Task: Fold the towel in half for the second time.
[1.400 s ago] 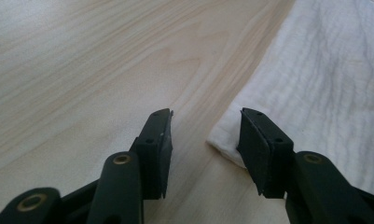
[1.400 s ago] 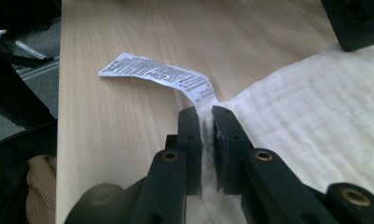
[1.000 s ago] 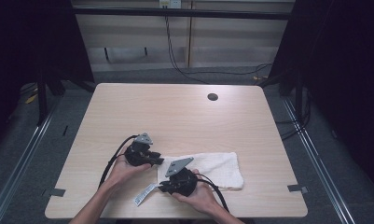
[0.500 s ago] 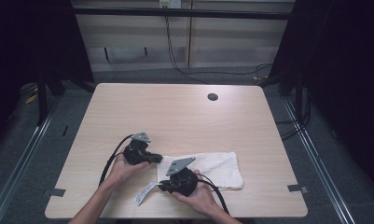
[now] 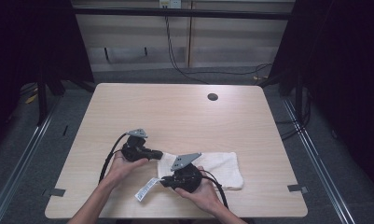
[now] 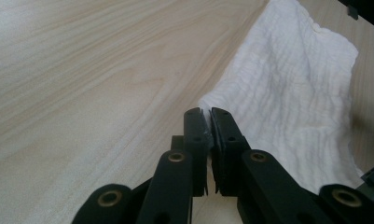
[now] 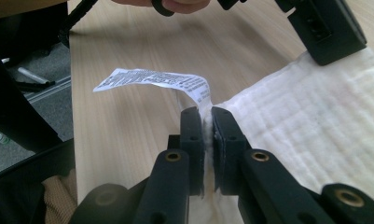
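Note:
A white towel (image 5: 217,165) lies flat near the table's front edge, with a printed care label (image 5: 146,189) sticking out at its left end. My left gripper (image 5: 159,155) sits at the towel's far left corner. In the left gripper view its jaws have just been closing, and my left gripper (image 6: 208,114) is now shut on that corner of the towel (image 6: 287,98). My right gripper (image 5: 164,182) is at the near left corner. The right gripper view has my right gripper (image 7: 207,114) shut on the towel (image 7: 306,121) edge where the label (image 7: 152,79) is sewn on.
The light wooden table (image 5: 175,112) has a dark cable hole (image 5: 212,97) at the back right. Black cables trail from both grippers toward the front edge. Dark curtains and floor rails surround the table.

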`<state>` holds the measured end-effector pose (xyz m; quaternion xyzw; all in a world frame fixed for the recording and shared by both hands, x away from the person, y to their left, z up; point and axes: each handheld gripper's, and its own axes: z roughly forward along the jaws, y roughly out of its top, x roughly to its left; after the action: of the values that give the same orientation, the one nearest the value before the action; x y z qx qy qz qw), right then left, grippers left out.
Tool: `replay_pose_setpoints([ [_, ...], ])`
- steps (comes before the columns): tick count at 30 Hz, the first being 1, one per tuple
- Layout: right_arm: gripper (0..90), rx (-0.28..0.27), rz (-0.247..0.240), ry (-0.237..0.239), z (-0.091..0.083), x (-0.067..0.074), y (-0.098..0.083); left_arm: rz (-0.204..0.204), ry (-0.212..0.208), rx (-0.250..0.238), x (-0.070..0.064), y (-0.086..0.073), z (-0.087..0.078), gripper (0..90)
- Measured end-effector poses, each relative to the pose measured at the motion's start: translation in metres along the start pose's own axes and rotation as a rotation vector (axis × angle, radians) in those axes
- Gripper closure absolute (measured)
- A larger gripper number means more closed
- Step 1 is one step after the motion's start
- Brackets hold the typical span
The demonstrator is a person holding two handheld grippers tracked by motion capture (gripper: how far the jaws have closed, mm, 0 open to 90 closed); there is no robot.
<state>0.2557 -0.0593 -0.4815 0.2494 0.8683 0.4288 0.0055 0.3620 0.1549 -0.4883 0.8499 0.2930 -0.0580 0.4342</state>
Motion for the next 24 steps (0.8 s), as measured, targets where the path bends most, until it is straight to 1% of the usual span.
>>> replay_pose_setpoints([
  [3, 84.3, 0.0, -0.001, 0.0, 0.0, 0.0, 0.0, -0.002, 0.004, 0.0, -0.001, 0.001, -0.001, 85.9],
  [4, 84.3, 0.0, -0.001, 0.0, 0.0, 0.0, 0.0, -0.006, -0.004, -0.002, -0.002, 0.001, -0.001, 85.9],
  [5, 84.3, -0.002, -0.002, -0.001, -0.001, -0.001, 0.001, -0.006, -0.006, -0.015, -0.002, 0.001, -0.002, 85.8],
  [7, 84.3, -0.005, 0.002, 0.002, -0.002, -0.001, 0.001, -0.012, -0.006, -0.017, -0.002, 0.001, -0.002, 85.9],
  [11, 84.3, -0.016, 0.012, 0.007, -0.004, 0.0, 0.002, -0.021, -0.019, -0.036, -0.002, 0.004, -0.005, 85.9],
  [13, 84.4, -0.017, 0.013, 0.007, -0.004, 0.0, 0.003, -0.02, -0.016, -0.036, -0.002, 0.004, -0.006, 85.9],
  [17, 84.3, -0.038, 0.012, 0.004, -0.01, 0.001, 0.005, -0.021, -0.011, -0.047, -0.003, 0.008, -0.009, 85.8],
  [19, 84.3, -0.042, 0.017, 0.002, -0.011, 0.001, 0.006, -0.035, -0.014, -0.062, -0.003, 0.01, -0.008, 85.9],
  [24, 84.4, -0.061, 0.023, -0.003, -0.017, 0.001, 0.009, -0.033, -0.005, -0.058, -0.007, 0.014, -0.004, 85.9],
])
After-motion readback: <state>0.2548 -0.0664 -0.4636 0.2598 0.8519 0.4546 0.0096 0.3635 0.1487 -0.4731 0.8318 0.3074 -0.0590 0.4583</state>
